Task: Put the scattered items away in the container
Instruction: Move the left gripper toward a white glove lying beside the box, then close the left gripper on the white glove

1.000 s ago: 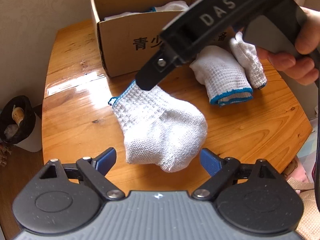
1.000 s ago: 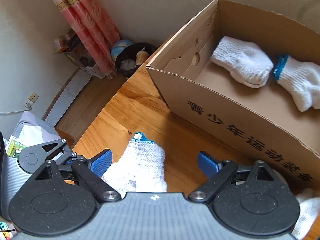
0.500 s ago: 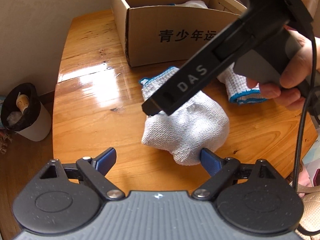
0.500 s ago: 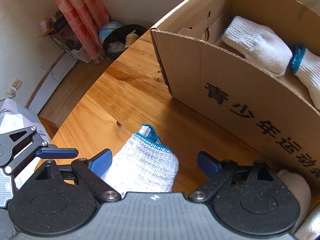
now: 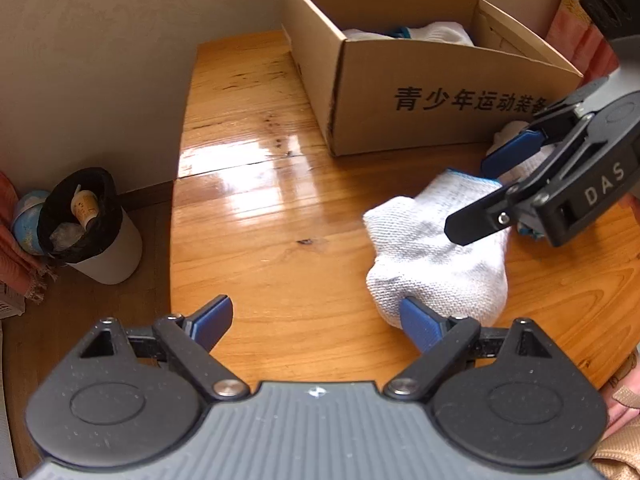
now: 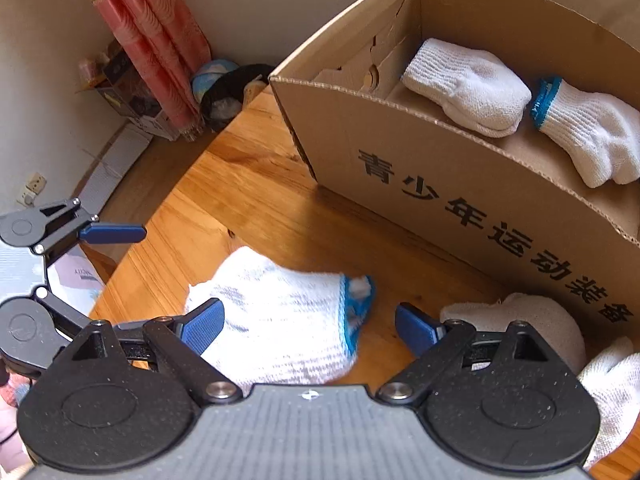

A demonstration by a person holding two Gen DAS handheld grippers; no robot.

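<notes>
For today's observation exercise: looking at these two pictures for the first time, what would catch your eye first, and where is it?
The eye lands on the white knitted glove with a blue cuff lying on the glossy wooden table, with the right tool open over it. Behind stands an open cardboard box printed with black Chinese characters, two more white gloves inside. The left tool, also open, sits beside the glove's closed end.

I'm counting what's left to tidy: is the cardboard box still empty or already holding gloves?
Already holding some: the cardboard box is open-topped, and two white gloves lie inside on its floor.
</notes>
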